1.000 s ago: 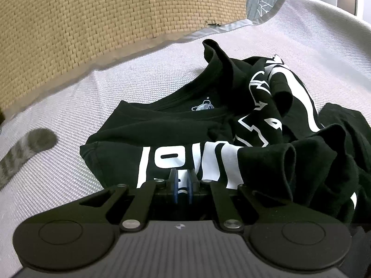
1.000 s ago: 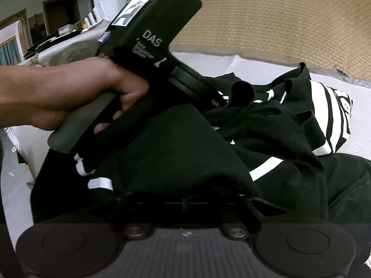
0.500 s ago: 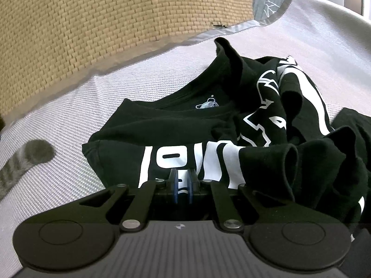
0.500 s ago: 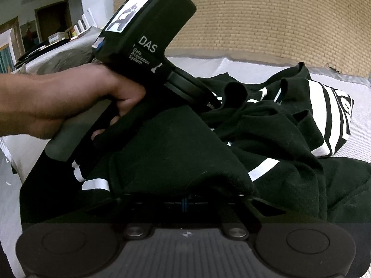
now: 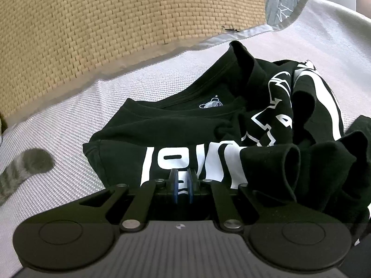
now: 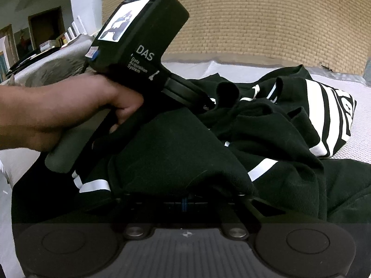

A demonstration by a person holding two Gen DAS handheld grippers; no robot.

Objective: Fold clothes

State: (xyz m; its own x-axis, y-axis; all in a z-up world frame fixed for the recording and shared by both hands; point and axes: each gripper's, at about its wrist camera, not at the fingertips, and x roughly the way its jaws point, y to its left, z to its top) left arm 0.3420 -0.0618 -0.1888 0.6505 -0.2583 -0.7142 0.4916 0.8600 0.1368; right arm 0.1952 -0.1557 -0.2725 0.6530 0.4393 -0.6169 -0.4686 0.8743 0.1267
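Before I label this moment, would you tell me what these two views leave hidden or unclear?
- Right gripper: in the right wrist view, black T-shirt fabric drapes over the fingertips, so the grip cannot be judged.
- Left gripper: in the left wrist view, the blue pads sit close together, but whether cloth lies between them is unclear.
- The T-shirt's white print: folds bury it.
- The T-shirt's right side: cut off by the left wrist view's edge.

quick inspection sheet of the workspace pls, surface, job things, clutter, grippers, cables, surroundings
surface: white woven bed cover, grey edging at its far side.
job's things: black t-shirt with white print, crumpled, its right part bunched in folds.
clutter: grey fuzzy item on the cover, left of the shirt.
grippers: left gripper shut on the shirt's near edge; right gripper under draped cloth, closure unclear; a hand grips the left one's handle.
cables: nothing seen.
surroundings: tan woven headboard; doorway and shelves beyond.
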